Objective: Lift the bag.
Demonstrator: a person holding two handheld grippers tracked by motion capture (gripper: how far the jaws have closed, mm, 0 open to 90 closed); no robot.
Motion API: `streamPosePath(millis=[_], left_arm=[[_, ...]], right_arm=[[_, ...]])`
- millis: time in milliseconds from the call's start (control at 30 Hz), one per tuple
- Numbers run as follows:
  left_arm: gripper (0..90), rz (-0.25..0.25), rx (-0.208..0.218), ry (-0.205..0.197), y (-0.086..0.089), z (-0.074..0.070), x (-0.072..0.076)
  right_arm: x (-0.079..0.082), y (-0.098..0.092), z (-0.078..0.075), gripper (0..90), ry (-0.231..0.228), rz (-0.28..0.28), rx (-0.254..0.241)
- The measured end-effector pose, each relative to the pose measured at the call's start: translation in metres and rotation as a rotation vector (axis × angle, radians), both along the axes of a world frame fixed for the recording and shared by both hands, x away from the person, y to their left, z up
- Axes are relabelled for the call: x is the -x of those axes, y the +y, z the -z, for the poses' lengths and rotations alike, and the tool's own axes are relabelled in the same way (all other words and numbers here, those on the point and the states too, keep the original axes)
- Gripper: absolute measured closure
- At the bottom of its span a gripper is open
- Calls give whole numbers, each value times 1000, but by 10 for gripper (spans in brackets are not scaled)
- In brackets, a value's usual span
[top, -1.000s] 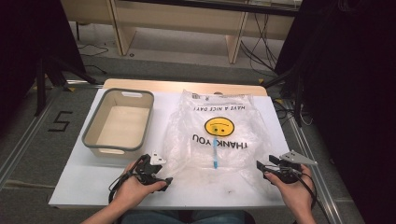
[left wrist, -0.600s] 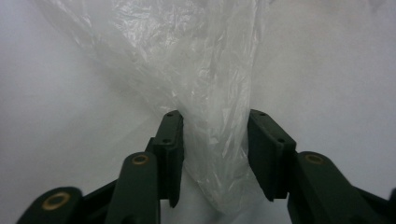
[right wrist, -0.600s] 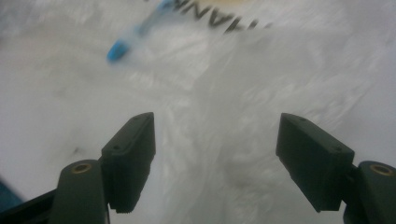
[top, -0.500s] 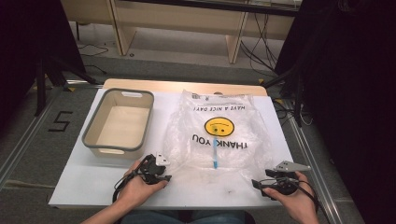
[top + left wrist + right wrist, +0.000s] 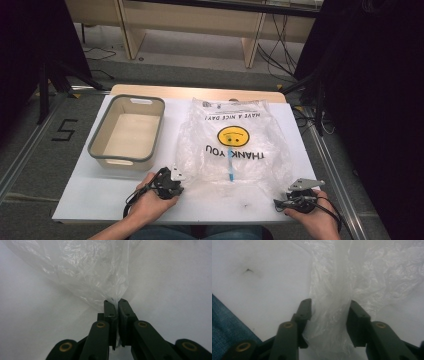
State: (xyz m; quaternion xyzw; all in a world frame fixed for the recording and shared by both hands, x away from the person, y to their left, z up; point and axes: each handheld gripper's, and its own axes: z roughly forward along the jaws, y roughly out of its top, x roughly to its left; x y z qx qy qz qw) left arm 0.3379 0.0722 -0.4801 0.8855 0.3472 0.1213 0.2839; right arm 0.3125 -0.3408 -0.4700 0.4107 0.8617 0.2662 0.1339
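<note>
Across the middle of the white worktop (image 5: pixel 90 200) lies our clear crinkled plastic bag (image 5: pixel 235 145) with its yellow smiley face. Since a second ago, our left gripper (image 5: pixel 115 301) has closed its fingers onto the bag's lower-left corner; our right gripper (image 5: pixel 329 305) has been closing, fingers still apart around the lower-right corner.

Bag (image 5: pixel 235 145) contents unclear; small print illegible

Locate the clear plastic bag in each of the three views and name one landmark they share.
High view: plastic bag lies mid-table, right of the grey bin.
Left gripper view: upper centre, its edge pinched in the left gripper.
Right gripper view: centre and right, a fold between the right gripper's jaws, which have just been closing.
Shared landmark: the white table.
</note>
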Motion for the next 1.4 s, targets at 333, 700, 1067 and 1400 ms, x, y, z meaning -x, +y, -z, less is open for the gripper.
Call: streamPosePath(millis=[333,700,1067,1400], left_arm=[[891,35,12,-13,3,0,0],[894,18,94,-108,13,-21,2],[895,24,143,-232,12,-41,7],[895,19,176,-305,15,-59,7]], right_arm=[[-6,-10,2,881,7,62,-43],[-5,-12,-12,900,-92,123,-72],[-2,-10,-27,900,-212,158,-55],[-4,-12,-40,900,-280,189,-58]])
